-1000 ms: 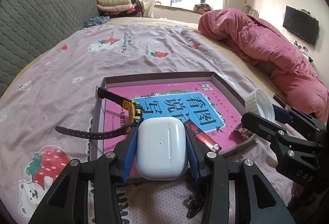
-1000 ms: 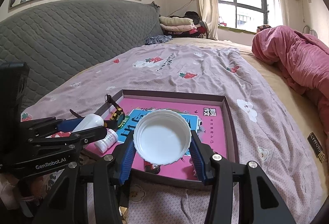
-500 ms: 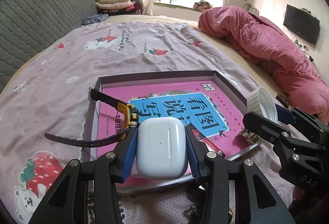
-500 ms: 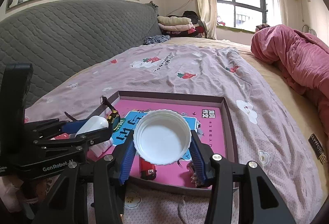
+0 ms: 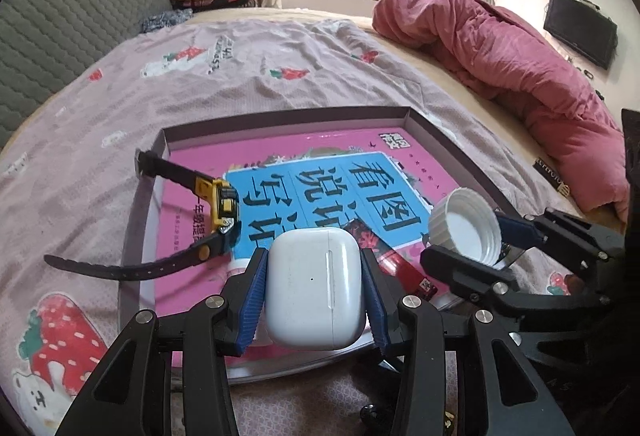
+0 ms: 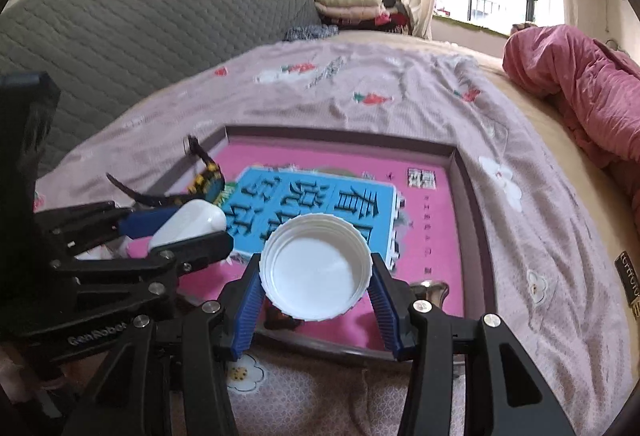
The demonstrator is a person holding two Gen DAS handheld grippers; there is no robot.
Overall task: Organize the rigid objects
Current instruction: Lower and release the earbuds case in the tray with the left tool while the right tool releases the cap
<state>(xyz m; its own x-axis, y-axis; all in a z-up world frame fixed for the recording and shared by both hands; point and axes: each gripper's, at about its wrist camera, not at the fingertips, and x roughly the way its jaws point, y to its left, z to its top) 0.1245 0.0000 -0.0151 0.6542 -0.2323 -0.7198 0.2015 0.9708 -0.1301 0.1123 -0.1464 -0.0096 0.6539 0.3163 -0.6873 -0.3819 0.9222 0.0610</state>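
two light, hard things are in your grip: the left gripper (image 5: 314, 288) has its jaws clamped on the flat sides of a smooth white earbud case (image 5: 316, 288), slippery, so keep the pads mid-body. the right gripper (image 6: 316, 276) pinches a ribbed white bottle cap (image 6: 314, 272) across its rim, open side up. both hang over the near edge of the shallow tray (image 5: 448, 144) on the bed, the cap at 3 o'clock of the case. both grippers pitch downward toward the tray floor.

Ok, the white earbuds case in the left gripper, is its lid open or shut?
Shut. The earbuds case shows only a thin closed seam, lid flush with the body, clamped between the left gripper pads.
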